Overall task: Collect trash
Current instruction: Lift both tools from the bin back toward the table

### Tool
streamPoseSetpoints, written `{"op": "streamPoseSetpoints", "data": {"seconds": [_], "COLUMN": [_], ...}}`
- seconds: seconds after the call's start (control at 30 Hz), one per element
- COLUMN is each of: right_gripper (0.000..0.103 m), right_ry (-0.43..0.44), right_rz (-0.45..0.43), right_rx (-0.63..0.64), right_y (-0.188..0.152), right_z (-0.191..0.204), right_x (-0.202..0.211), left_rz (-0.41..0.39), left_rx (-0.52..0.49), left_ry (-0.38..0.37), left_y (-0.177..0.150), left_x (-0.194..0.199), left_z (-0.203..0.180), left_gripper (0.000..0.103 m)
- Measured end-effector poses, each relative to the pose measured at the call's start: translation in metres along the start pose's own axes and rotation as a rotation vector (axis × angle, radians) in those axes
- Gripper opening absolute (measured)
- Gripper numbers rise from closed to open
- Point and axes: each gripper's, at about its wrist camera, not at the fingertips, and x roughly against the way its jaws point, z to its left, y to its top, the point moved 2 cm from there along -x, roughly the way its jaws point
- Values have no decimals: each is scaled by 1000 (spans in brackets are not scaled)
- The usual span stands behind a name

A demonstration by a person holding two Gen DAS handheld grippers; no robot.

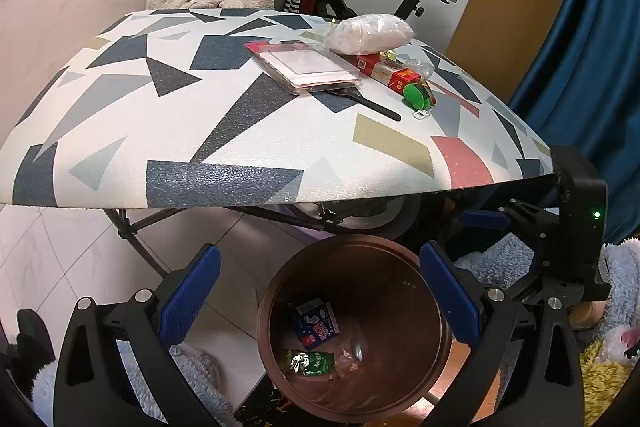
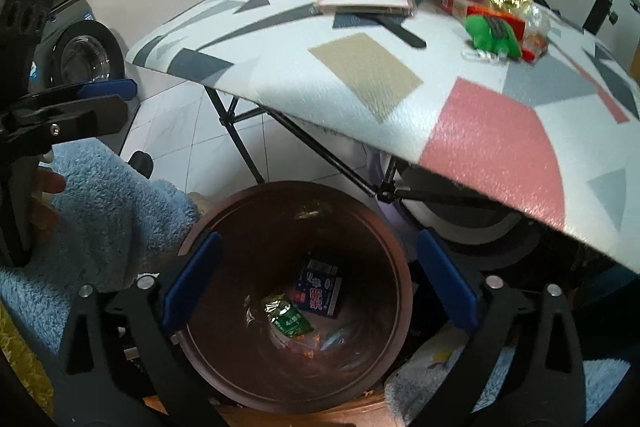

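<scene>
Nearest the lens in both wrist views are the blue-padded fingers, and both claws stand spread wide with nothing between the pads: the left gripper [image 1: 320, 291] and the right gripper [image 2: 318, 285] each hang over the mouth of the brown bin [image 1: 404, 411], which sits on the floor just under the table's near edge, probably so that trash can be dropped straight in. Inside the bin, from left to right in the left wrist view, lie a green wrapper [image 1: 309, 362], a blue carton [image 1: 316, 323] just above it, and some clear or orange scraps I cannot make out. Empty jaws over the opening suggest a piece has been let go. Up on the patterned table [image 1: 240, 147], well apart from the bin, more things wait: a pink flat case [image 1: 307, 66], a white plastic bag [image 1: 370, 34], a red box [image 1: 390, 71] and a green item [image 1: 417, 95]. Judging from this, collecting is part done.
</scene>
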Motion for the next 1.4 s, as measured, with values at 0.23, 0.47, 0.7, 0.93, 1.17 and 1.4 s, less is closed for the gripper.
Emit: {"op": "streamPoseSetpoints", "data": {"seconds": [0.23,0.47,0.7,0.93,1.17,1.4], "right_gripper": [97,97,97,97,97,97], "right_ry": [-30,-69,-107,-128,-102,-171], "right_rz": [-57,-85,-122,-168,-162,-175], "right_rx": [16,7,-42,-96,-123,-82], "right_y": [4,6,7,8,9,11], "right_z": [-2,-5,-16,-28,-32,-25], "right_x": [12,17,20,27,25,29], "left_rz": [2,-8,-14,-18,-11,-1], "left_rx": [-2,-1,4,-3,-20,-6], "left_ry": [8,29,49,71,83,89], "left_y": [0,1,1,2,2,2], "left_x": [0,1,2,1,-2,-5], "left_z": [1,1,3,2,-2,1], "left_gripper": [97,97,97,97,97,97]}}
